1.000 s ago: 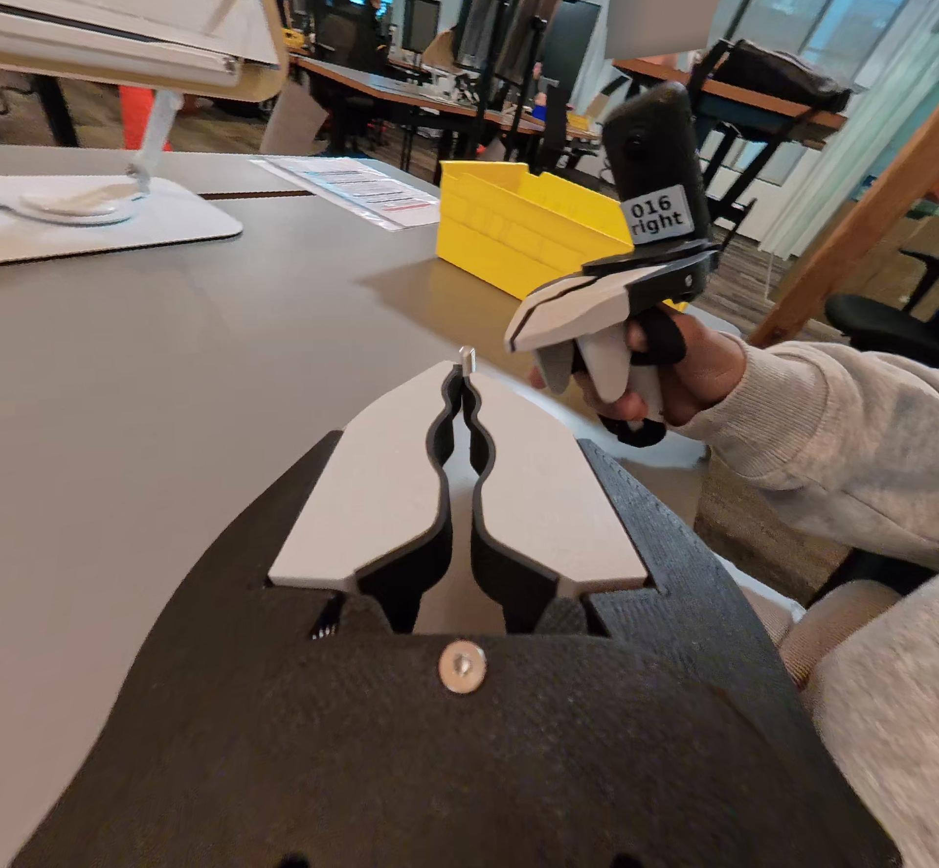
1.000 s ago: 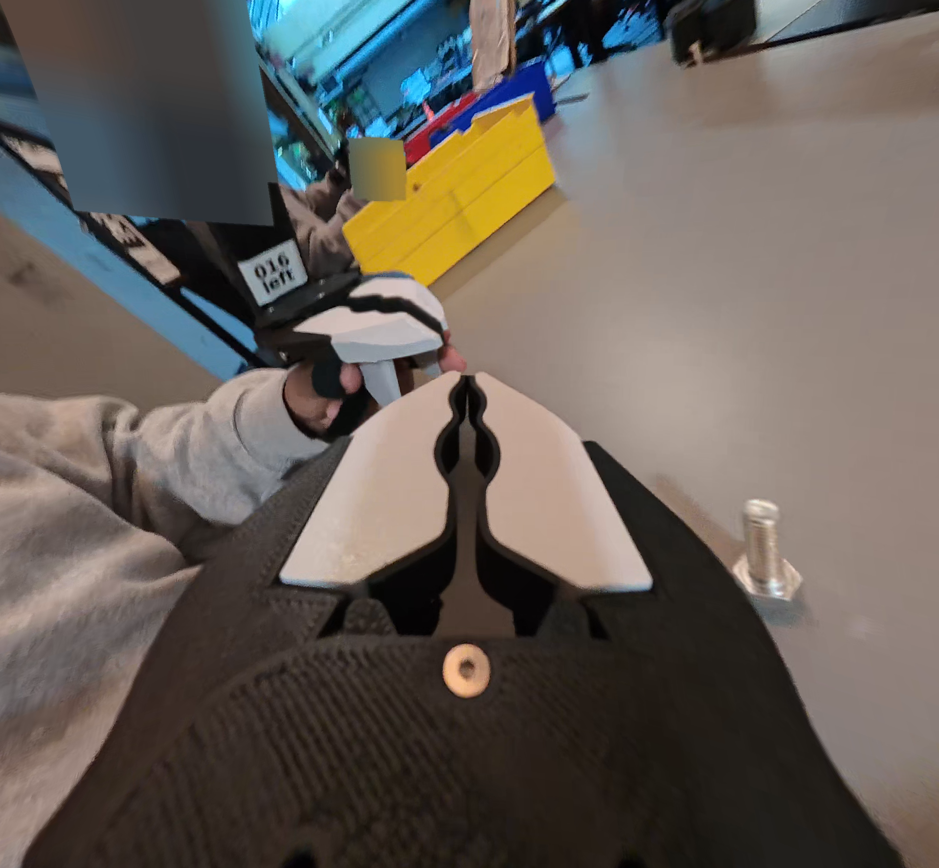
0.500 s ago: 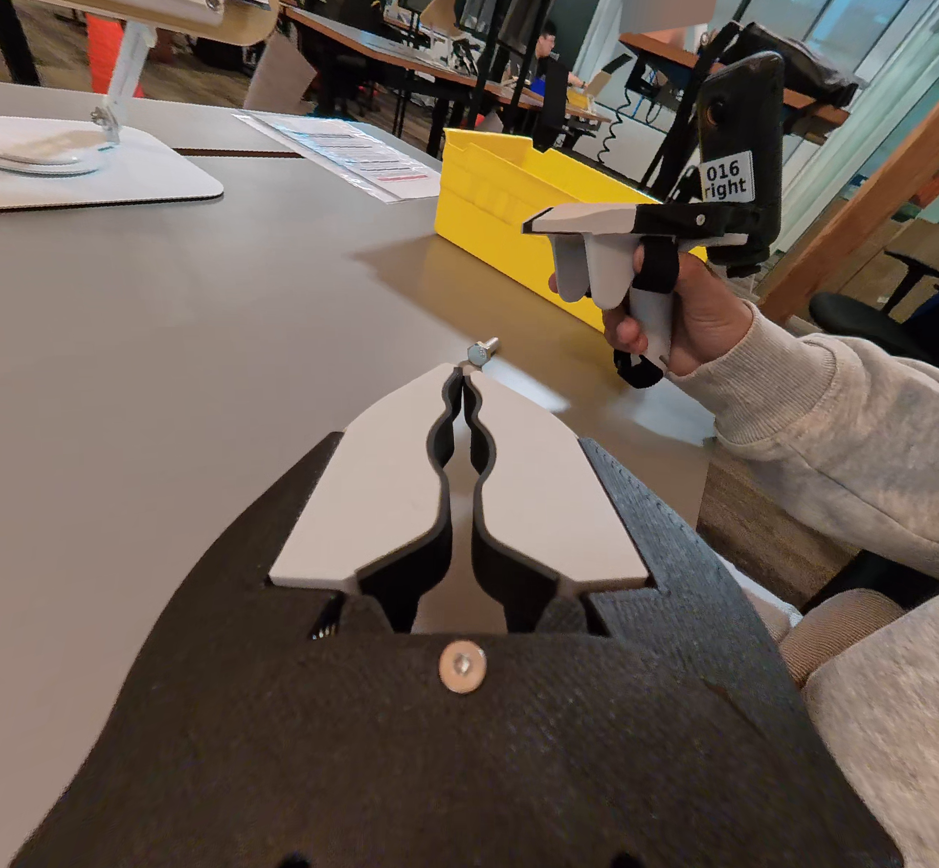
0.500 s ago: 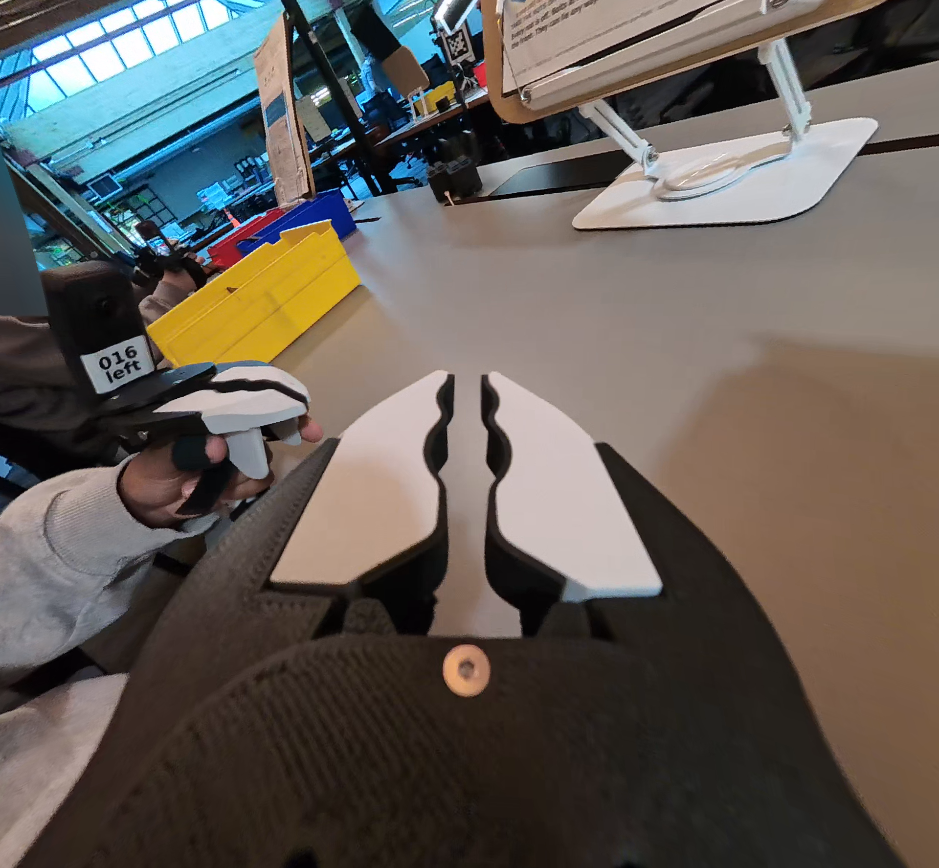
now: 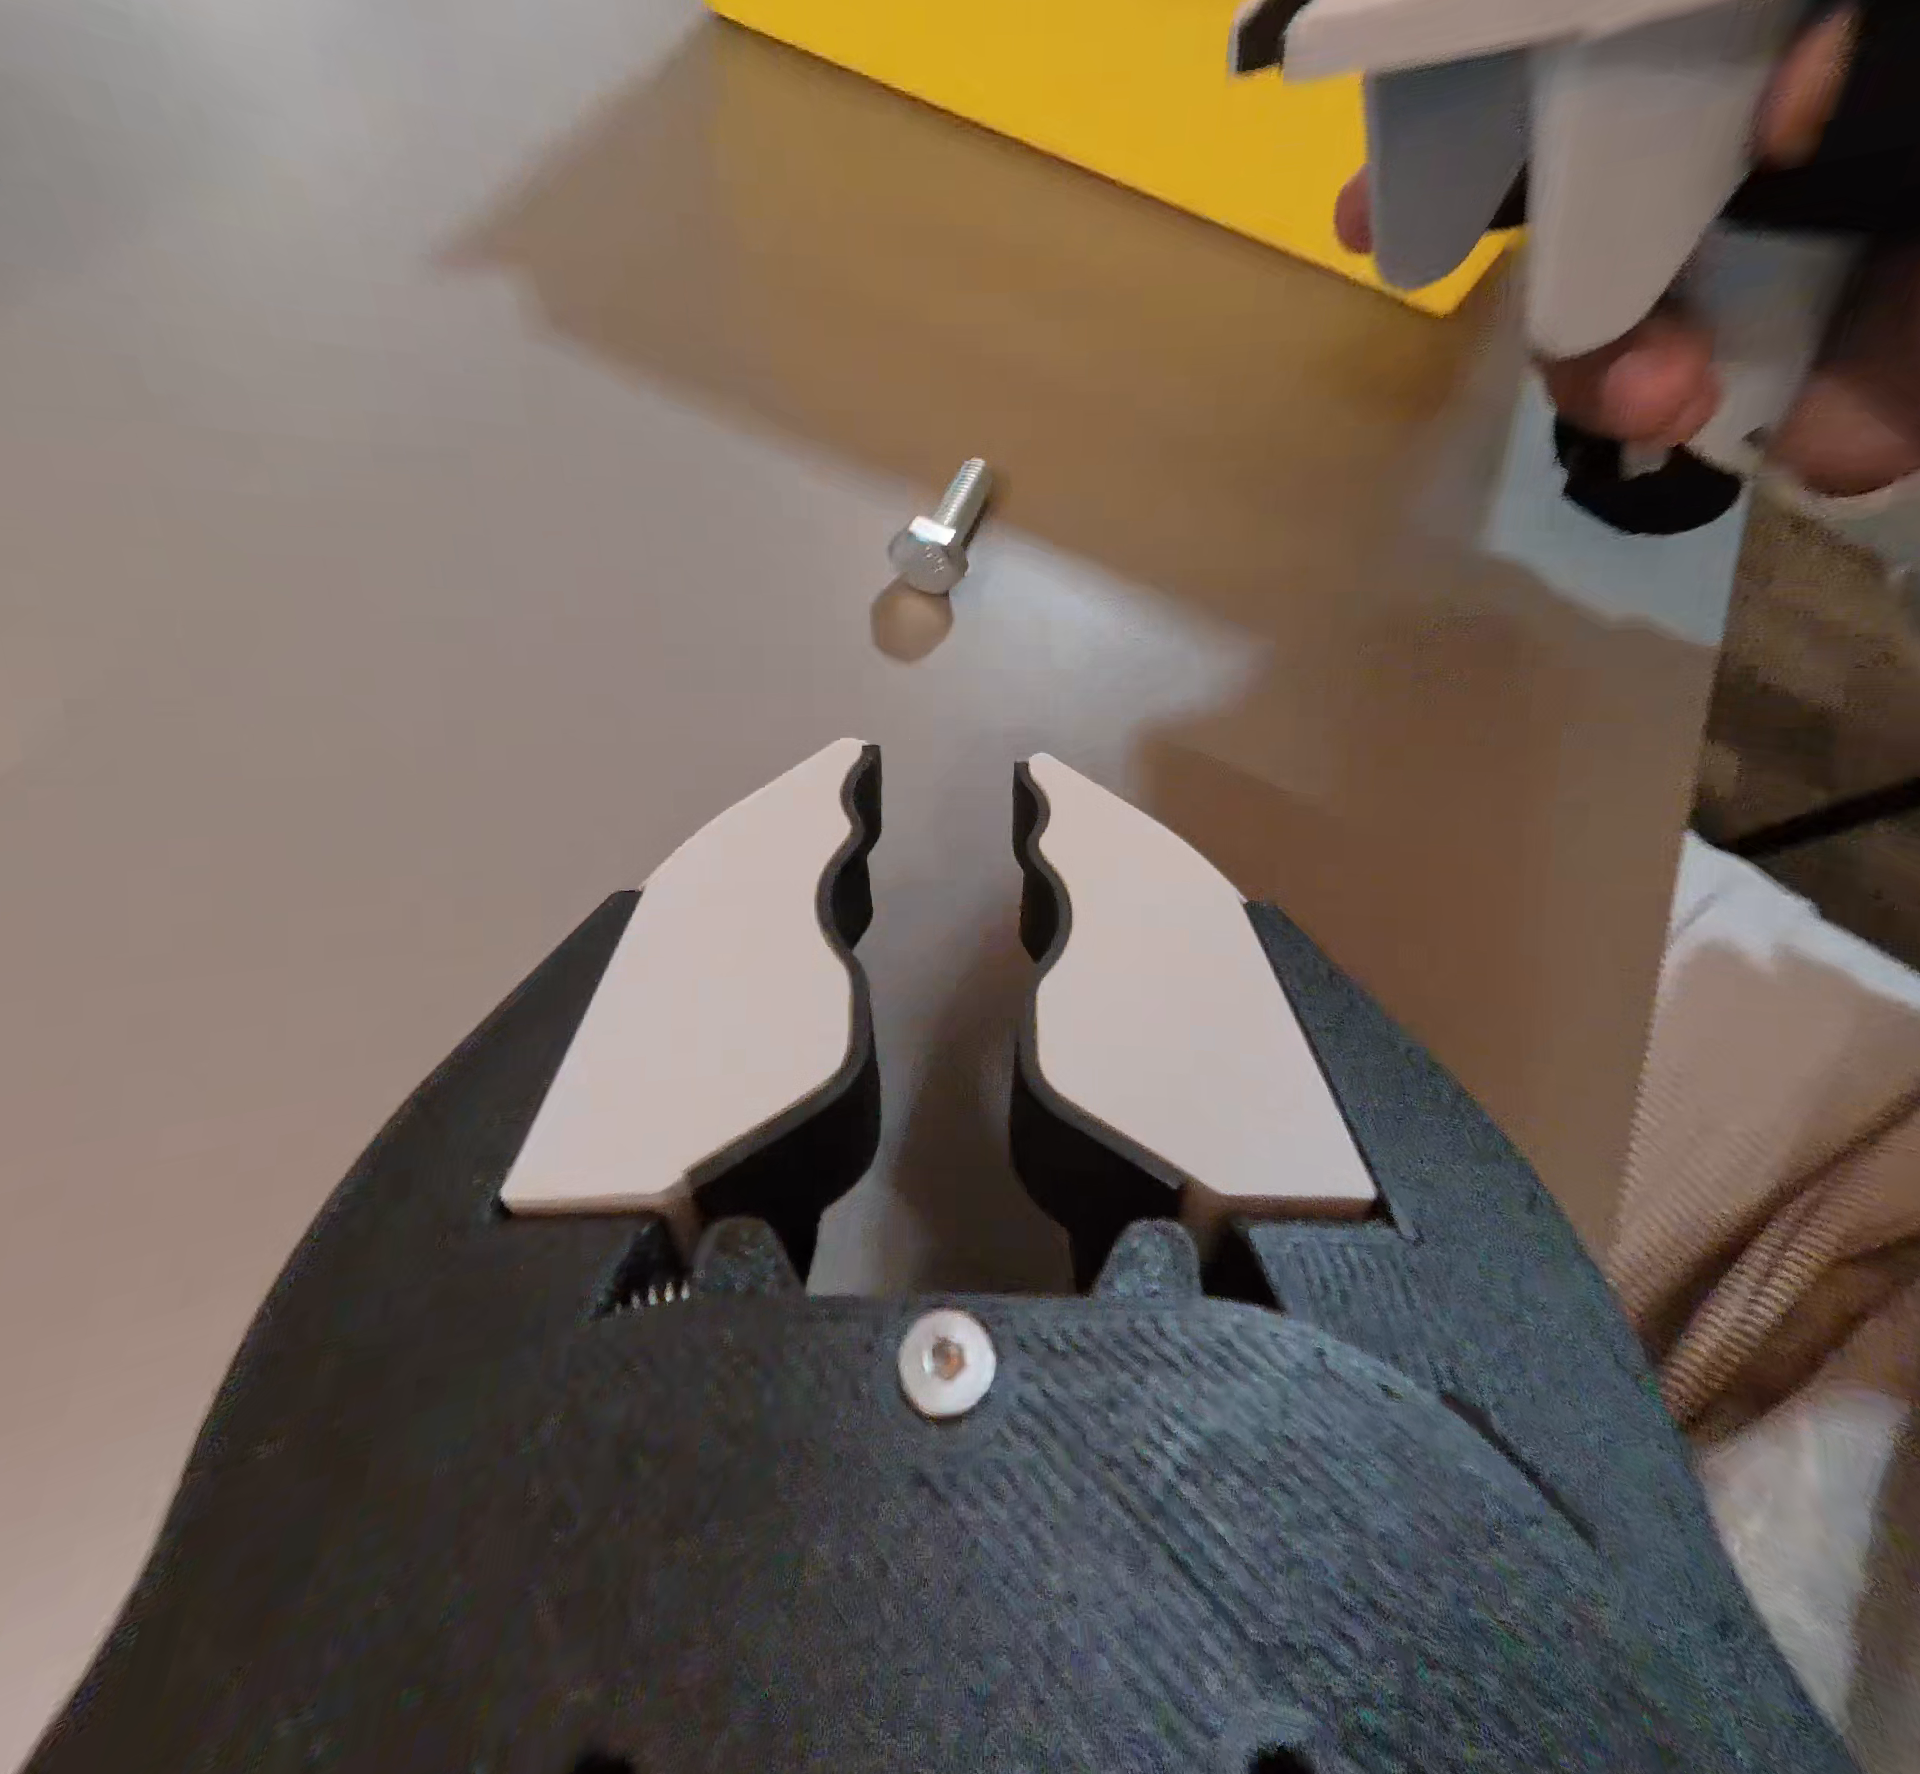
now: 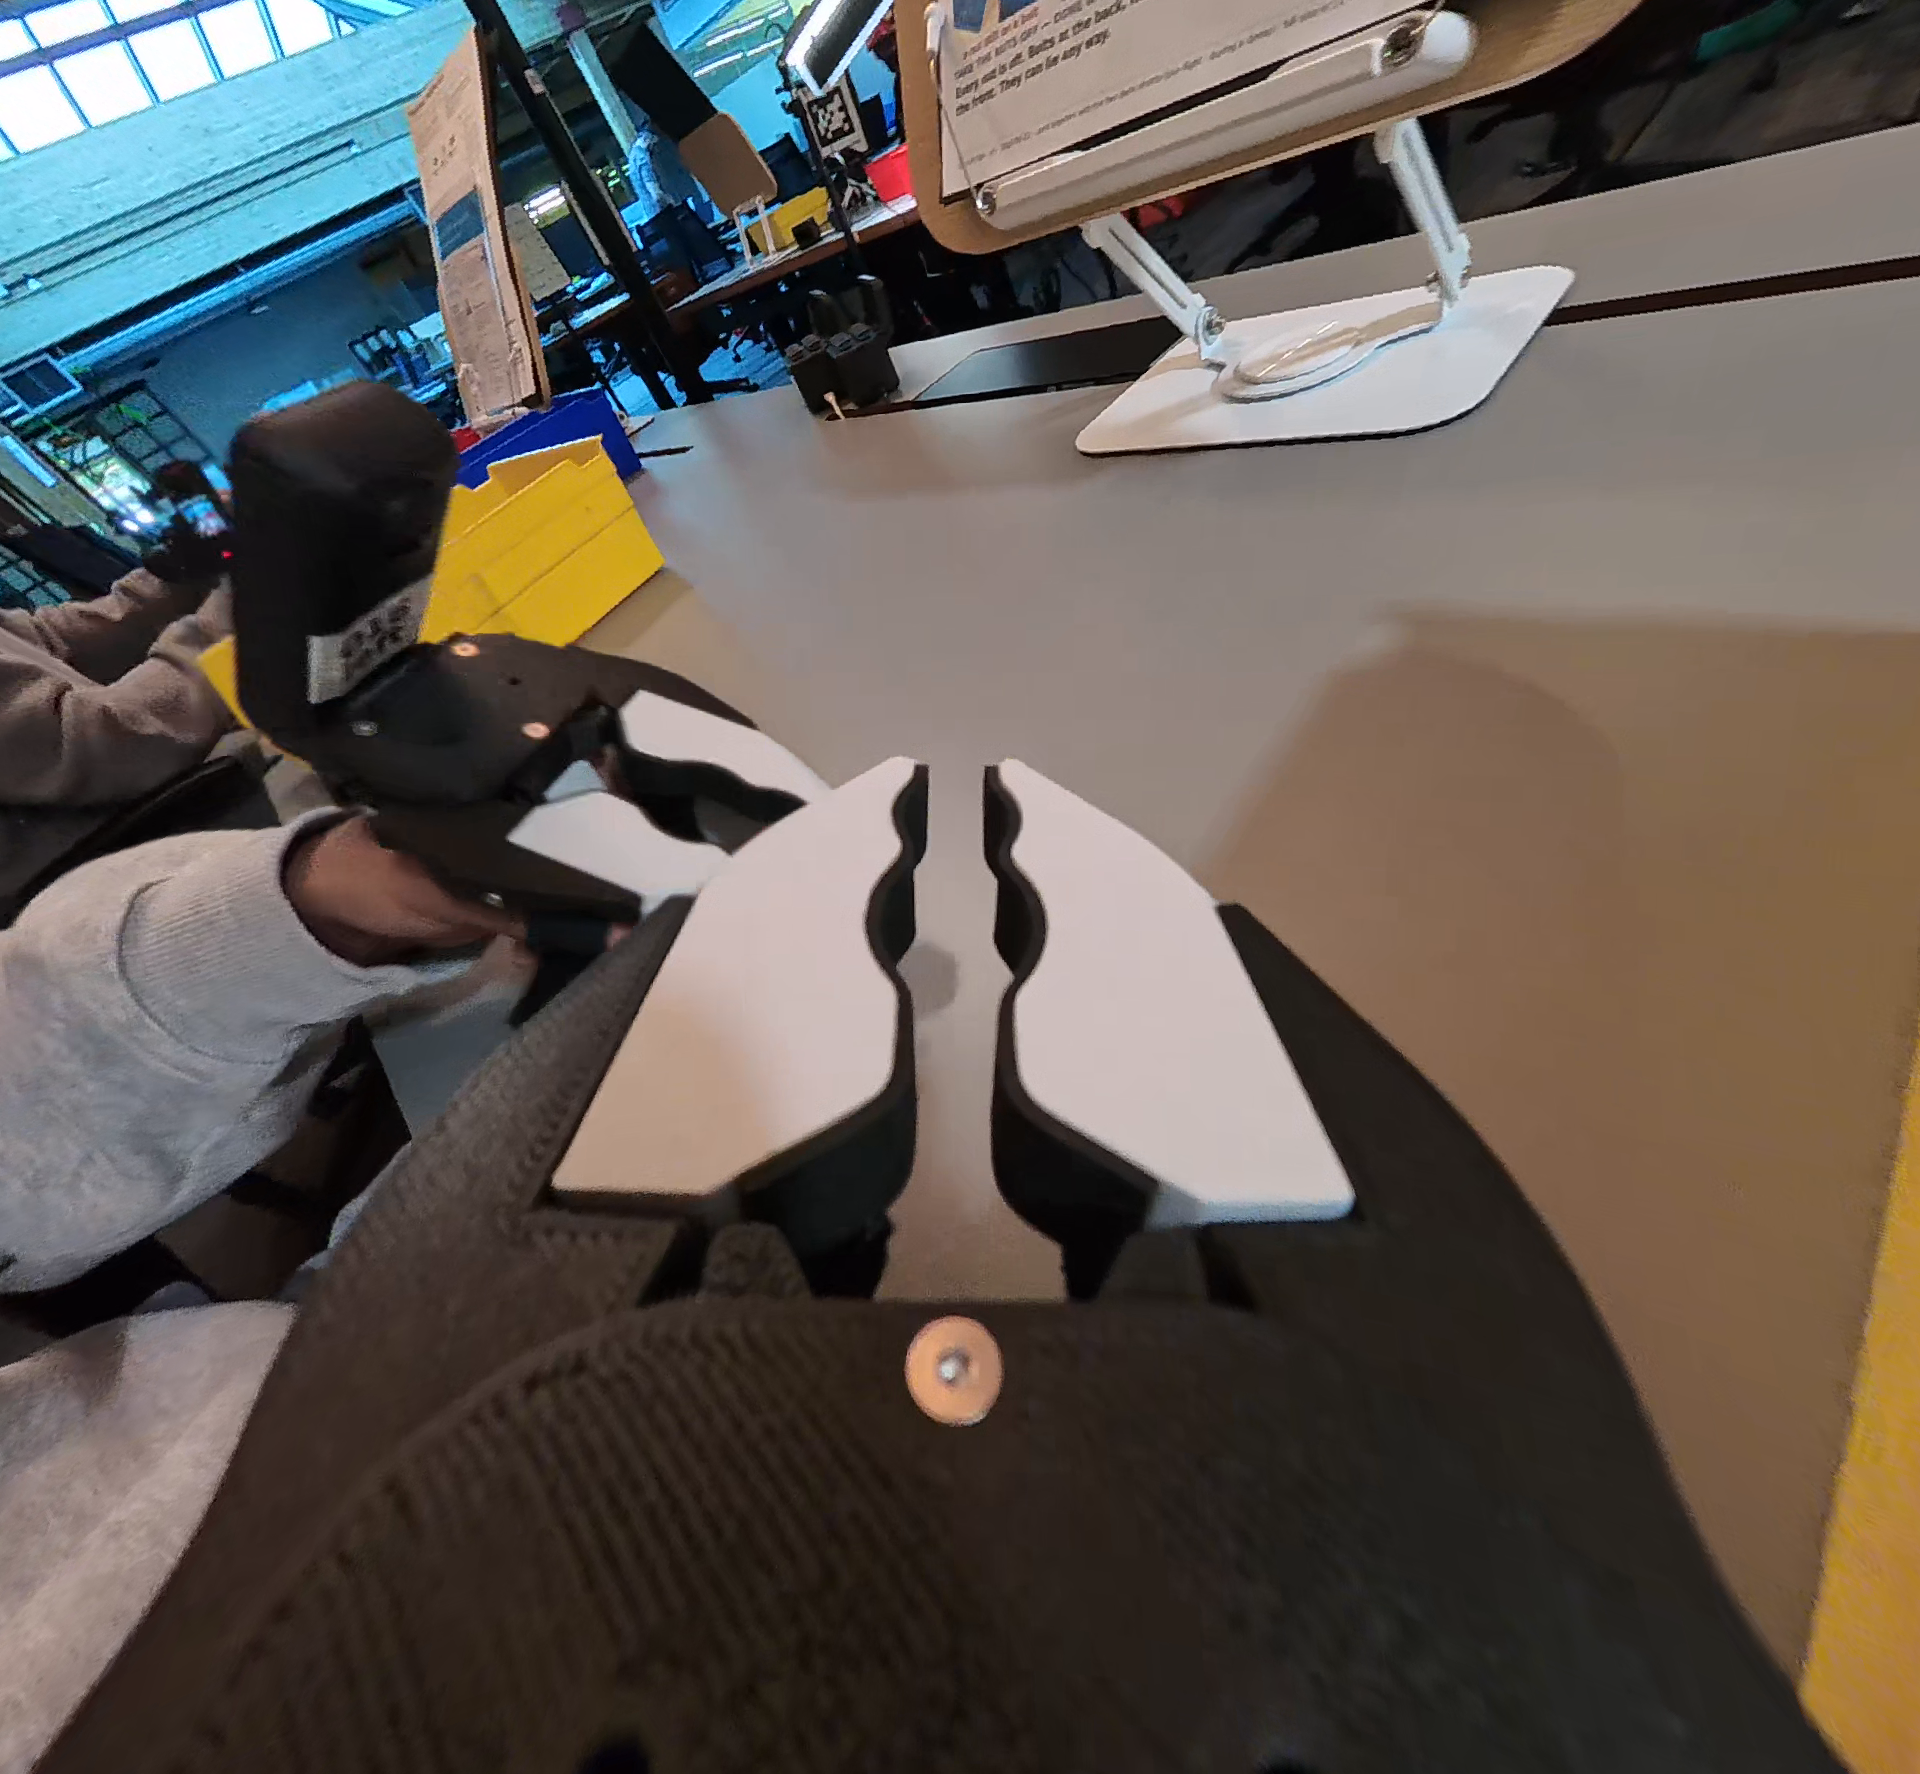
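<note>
Left wrist view: my left gripper, jaws parted and empty, hovers near a small silver hex-head bolt on the grey table; my right gripper is narrowly parted, empty.

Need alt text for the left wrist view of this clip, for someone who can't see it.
The open left gripper points down at a small silver hex bolt lying on a grey table just ahead of its fingertips, not touching it. A yellow bin sits beyond the bolt, and the right gripper, hand-held and blurred, hangs at upper right.
</note>
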`<state>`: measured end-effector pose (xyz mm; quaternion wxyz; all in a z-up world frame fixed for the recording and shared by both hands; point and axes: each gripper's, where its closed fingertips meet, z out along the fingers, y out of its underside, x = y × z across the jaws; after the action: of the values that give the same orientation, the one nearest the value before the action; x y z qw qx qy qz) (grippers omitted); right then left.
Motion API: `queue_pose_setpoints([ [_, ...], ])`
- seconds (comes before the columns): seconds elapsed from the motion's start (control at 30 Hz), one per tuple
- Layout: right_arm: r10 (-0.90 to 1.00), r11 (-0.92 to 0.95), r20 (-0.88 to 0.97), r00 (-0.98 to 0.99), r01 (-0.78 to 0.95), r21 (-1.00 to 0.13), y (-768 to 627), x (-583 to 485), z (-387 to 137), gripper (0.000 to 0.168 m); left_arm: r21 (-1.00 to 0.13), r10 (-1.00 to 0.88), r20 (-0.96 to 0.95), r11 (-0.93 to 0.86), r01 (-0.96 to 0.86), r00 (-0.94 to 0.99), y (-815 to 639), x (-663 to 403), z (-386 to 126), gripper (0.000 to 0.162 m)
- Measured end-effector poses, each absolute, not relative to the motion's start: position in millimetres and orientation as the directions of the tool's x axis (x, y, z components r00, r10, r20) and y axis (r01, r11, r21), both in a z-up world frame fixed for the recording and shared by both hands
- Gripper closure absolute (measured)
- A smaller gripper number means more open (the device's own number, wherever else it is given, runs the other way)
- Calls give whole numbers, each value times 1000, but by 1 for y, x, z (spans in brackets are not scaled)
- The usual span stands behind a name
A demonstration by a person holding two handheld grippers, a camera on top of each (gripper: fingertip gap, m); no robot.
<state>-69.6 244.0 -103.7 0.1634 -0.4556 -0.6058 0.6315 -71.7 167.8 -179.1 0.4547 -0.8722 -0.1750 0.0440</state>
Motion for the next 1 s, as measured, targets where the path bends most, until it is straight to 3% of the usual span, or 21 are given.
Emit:
queue_pose_setpoints([
  [0.33,735,-273,-431,-524,354,-895,251,-57,-103,157,-716,231,-21,-682,146,973,222,-99,-201,123],
  [0.4,740,-246,-412,-532,356,-901,246,-56,-105,157,-706,221,-26,-695,138,975,225,-100,-203,126],
  [0.47,749,-208,-381,-542,354,-912,242,-55,-107,157,-694,193,-78,-715,86,978,224,-101,-204,143],
  [0.57,750,-170,-353,-559,353,-920,236,-54,-110,157,-708,167,-120,-705,33,979,222,-97,-203,144],
  [0.7,733,-166,-363,-575,367,-915,228,-56,-111,157,-795,249,-86,-600,83,965,206,-97,-183,152],
  [0.8,712,-156,-365,-599,373,-915,220,-56,-112,155,-894,313,103,-388,226,944,185,-91,-152,159],
  [0.9,697,-129,-365,-617,393,-911,209,-59,-116,154,-893,347,252,-277,355,903,159,-93,-143,162],
  [1.0,687,-99,-349,-637,393,-914,198,-62,-117,154,-887,380,253,-276,371,890,144,-96,-150,162],
])
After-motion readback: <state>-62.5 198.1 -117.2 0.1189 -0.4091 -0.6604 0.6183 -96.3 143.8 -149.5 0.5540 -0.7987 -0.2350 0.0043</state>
